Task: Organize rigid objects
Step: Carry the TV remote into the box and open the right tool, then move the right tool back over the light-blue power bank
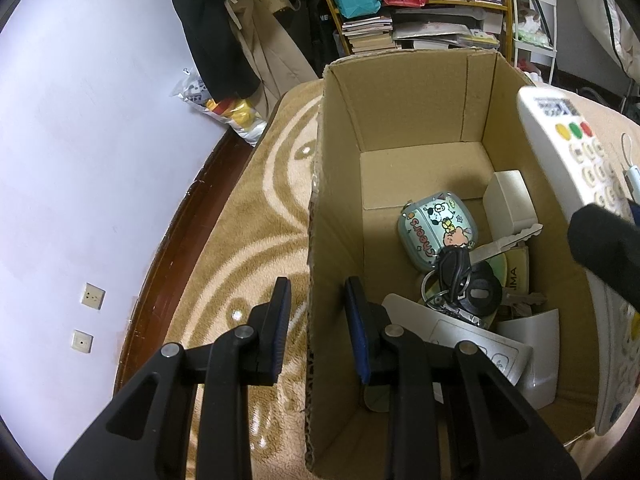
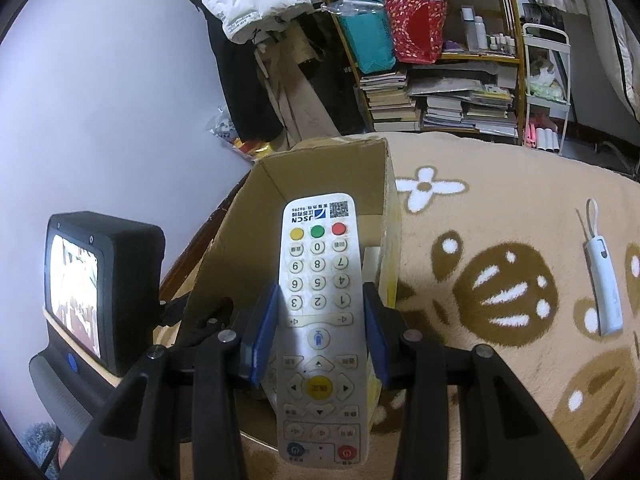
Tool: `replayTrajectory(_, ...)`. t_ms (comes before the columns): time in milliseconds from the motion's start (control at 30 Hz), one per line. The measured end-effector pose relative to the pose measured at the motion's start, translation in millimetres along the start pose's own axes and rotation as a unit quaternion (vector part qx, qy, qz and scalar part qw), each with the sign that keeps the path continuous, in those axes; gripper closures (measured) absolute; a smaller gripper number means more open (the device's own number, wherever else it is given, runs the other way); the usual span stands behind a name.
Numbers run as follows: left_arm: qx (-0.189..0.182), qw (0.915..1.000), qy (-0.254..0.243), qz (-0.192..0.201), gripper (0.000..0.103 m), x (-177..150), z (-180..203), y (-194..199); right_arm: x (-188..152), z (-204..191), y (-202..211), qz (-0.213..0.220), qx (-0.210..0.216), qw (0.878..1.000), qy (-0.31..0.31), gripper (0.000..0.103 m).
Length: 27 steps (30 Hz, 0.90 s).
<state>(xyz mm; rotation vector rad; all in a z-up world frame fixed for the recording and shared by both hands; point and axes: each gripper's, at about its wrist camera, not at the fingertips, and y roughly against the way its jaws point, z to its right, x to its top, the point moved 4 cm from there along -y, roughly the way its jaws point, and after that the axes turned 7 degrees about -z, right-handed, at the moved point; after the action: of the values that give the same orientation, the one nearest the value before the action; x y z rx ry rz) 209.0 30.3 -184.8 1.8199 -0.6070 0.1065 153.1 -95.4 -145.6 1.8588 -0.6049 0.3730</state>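
Left wrist view: left gripper (image 1: 318, 330) with fingers spread astride the near-left wall of the cardboard box (image 1: 404, 92), one finger outside, one inside, not visibly pinching; beyond the inner finger lie a cartoon case (image 1: 436, 232), key bunch (image 1: 464, 280) and white items; remote control (image 1: 560, 168) hangs past the right rim. Right wrist view: right gripper (image 2: 320, 332) closed on the remote control (image 2: 318, 320) at mid-length, pads on both long edges, keypad up, far end over the box (image 2: 320, 160) opening; white stick-shaped device (image 2: 602, 280) on the blanket (image 2: 500, 208), well right of the fingers. Handling advice: steady the wall, lower the far end inside, release only near the floor
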Motion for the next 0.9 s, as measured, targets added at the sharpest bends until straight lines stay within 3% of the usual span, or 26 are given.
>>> replayTrajectory(267, 0.001, 1.0, -0.002, -0.001, 0.076, -0.9, 1.1, 0.2, 5.0, -0.7, 8.8, 0.02, -0.017, 1.0, 0.007, 0.057)
replayTrajectory(333, 0.001, 1.0, -0.001, -0.001, 0.076, -0.7, 1.8, 0.2, 7.6, 7.1, 13.2, 0.027, -0.025, 0.999, -0.003, 0.036)
replayTrajectory(367, 0.001, 1.0, -0.001, -0.001, 0.076, -0.6, 2.0, 0.1, 8.9, 10.5, 15.9, 0.033, -0.03, 0.999, -0.008, 0.019)
replayTrajectory(400, 0.002, 1.0, -0.002, -0.001, 0.076, -0.6, 2.3, 0.2, 10.2, 15.5, 19.6, 0.042, -0.039, 0.998, -0.014, 0.008)
replayTrajectory(500, 0.0, 1.0, -0.001, 0.0, 0.076, -0.2, 2.7, 0.2, 12.6, 30.3, 27.7, 0.055, -0.047, 0.997, -0.028, 0.0)
replayTrajectory(900, 0.003, 1.0, -0.004, 0.0, 0.076, 1.1, 4.4, -0.1, 17.1, 115.9, 40.3, 0.087, -0.114, 0.984, -0.11, 0.0)
